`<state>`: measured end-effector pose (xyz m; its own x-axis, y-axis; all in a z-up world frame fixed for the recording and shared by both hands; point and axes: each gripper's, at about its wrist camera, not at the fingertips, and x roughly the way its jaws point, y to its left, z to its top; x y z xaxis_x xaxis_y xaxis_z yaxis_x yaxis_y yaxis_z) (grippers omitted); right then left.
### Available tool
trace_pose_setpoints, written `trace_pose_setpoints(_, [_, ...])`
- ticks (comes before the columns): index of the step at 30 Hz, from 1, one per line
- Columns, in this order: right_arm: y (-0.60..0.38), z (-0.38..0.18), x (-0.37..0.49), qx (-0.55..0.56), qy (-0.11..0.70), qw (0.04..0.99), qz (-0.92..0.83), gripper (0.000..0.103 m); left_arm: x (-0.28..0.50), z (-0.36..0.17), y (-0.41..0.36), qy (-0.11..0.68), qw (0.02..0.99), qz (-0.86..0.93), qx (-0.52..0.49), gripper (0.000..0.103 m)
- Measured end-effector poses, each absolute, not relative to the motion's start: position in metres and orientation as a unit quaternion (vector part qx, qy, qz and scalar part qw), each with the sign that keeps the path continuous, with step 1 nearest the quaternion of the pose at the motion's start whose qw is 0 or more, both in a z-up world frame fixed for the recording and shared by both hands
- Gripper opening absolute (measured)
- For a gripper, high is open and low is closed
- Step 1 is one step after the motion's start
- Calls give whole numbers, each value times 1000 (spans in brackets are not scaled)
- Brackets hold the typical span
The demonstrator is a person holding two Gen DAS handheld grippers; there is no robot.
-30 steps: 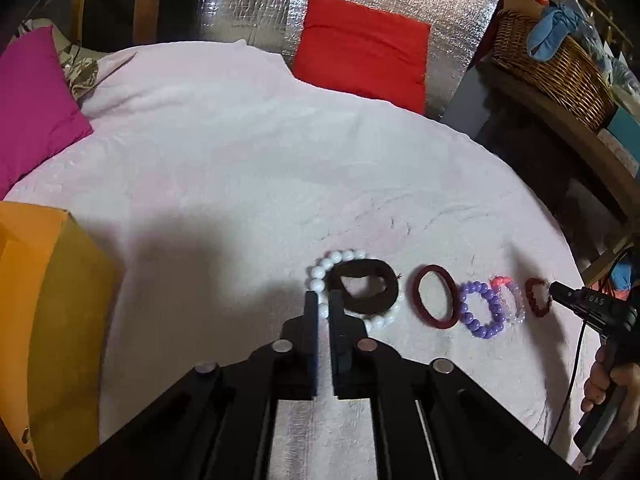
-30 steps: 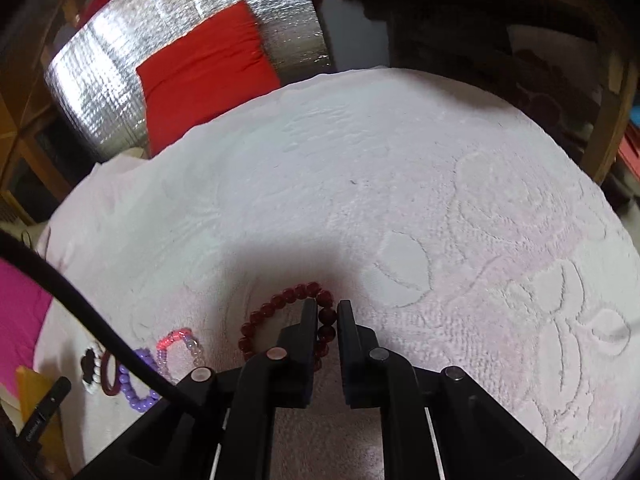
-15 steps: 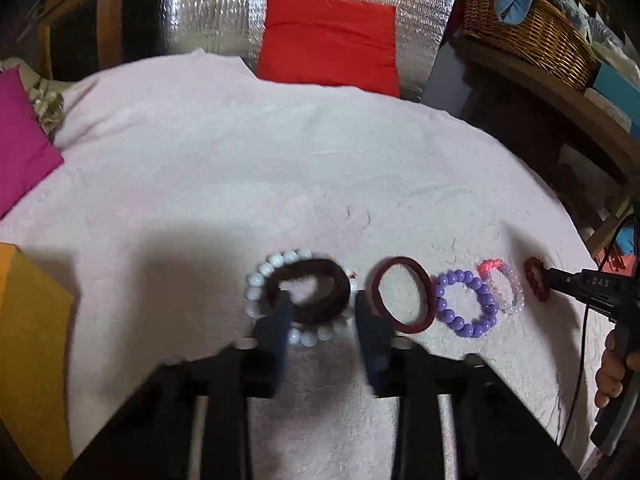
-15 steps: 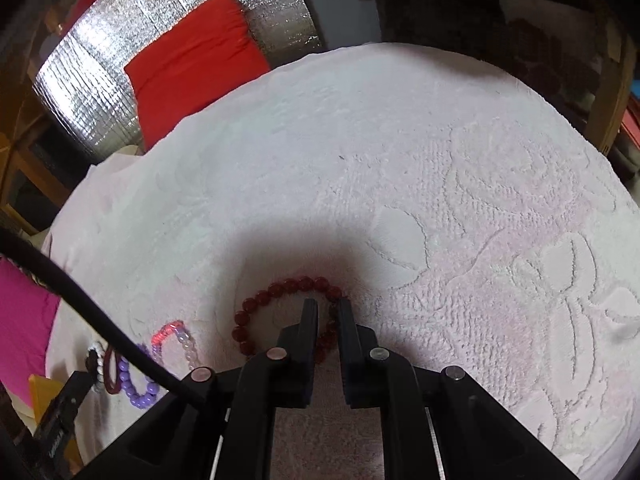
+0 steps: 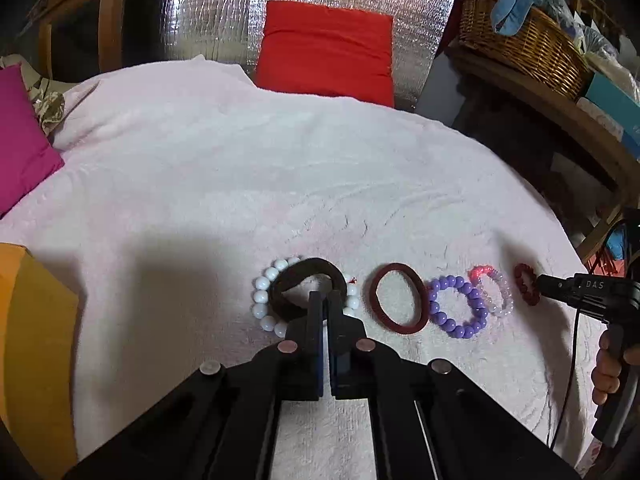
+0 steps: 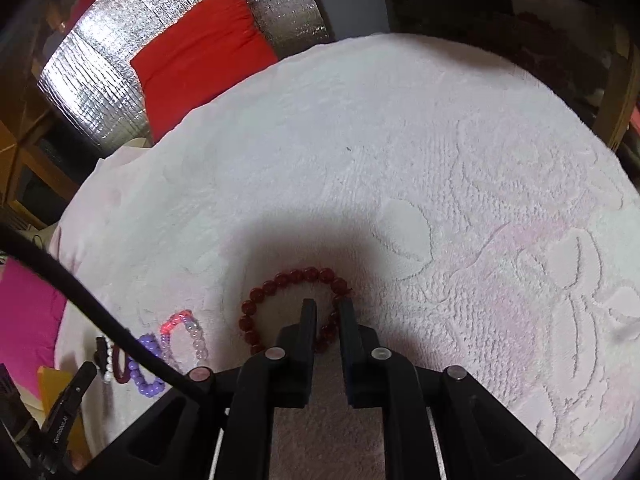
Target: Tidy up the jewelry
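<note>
A row of bracelets lies on the pale pink cloth. In the left wrist view, from left: a white bead bracelet (image 5: 261,296) with a dark brown band (image 5: 289,280) on top of it, a maroon band (image 5: 396,298), a purple bead bracelet (image 5: 457,306), a clear pink bracelet (image 5: 496,292) and a dark red bead bracelet (image 5: 526,282). My left gripper (image 5: 326,298) is shut on the near side of the dark brown band. My right gripper (image 6: 327,307) is slightly open, its fingers either side of the dark red bead bracelet (image 6: 280,280).
An orange box (image 5: 32,344) stands at the left edge. A magenta cushion (image 5: 20,140) lies at far left, a red cushion (image 5: 326,48) against silver foil at the back, a wicker basket (image 5: 524,44) on a shelf at right. A black cable (image 6: 100,316) crosses the right wrist view.
My left gripper opened, moved over the dark brown band and closed on its near side. My right gripper's fingers have parted a little around the dark red bead bracelet.
</note>
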<state>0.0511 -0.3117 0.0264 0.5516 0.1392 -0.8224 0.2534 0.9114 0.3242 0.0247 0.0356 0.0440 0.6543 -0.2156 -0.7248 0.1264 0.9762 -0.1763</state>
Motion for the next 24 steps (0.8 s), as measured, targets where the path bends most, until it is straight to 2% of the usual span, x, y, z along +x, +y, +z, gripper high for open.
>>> trace_pose_setpoints(3, [-312,24,51,216,477,852,-32,34,24,46,39,401,910,-91,-60,2])
trace_pose_setpoints(4, [-313,23,50,217,476,852,-33,45,25,44,40,402,907,-102,-71,2])
trace_pose_setpoints(5, [-312,23,50,217,474,853,-34,46,24,44,40,403,906,-104,-77,2])
trace_pose_setpoints(14, [-303,21,52,200,473,857,-40,46,43,33,23,418,897,-117,-78,5])
trace_pose_setpoints(24, [-298,20,54,188,473,860,-41,46,49,28,20,418,897,-120,-79,2])
